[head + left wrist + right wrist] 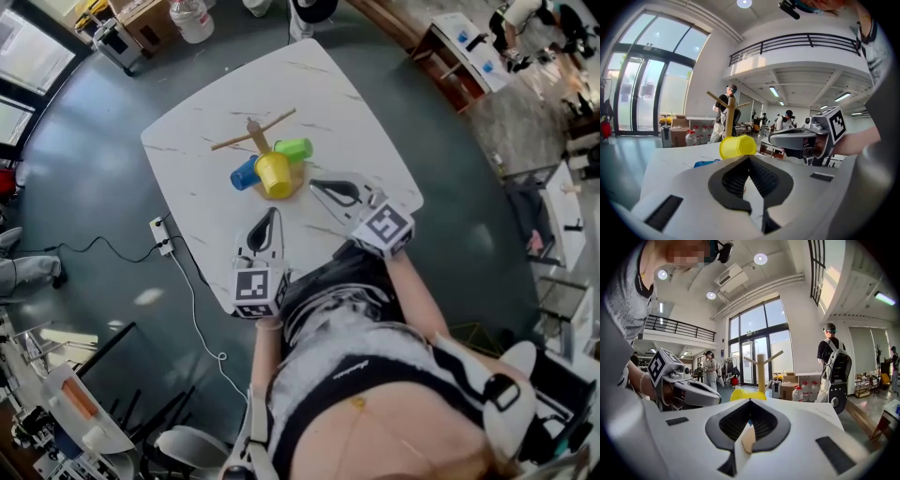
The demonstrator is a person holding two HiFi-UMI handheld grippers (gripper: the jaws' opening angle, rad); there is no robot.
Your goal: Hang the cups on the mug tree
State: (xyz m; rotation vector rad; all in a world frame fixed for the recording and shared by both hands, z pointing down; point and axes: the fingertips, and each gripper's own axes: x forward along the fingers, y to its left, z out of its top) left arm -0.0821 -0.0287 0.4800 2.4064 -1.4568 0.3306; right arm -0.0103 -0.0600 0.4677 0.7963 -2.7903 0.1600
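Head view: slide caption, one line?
Left tool and right tool, shut, empty, face the mug tree with yellow cup, blue cup, green cup at it.

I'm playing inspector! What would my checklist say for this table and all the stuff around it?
Surface: white table, marbled top.
Job's things: mug tree upright mid-table; blue cup, yellow cup and green cup bunched at its foot; hanging or lying, cannot tell.
Clutter: nothing seen on the table.
Grippers: left gripper and right gripper at the table's near side, fingers shut, both empty.
Cables: power strip on the floor left of the table, with a white cable and a black cable.
Surroundings: water bottle and boxes past the far edge; a person standing beyond.
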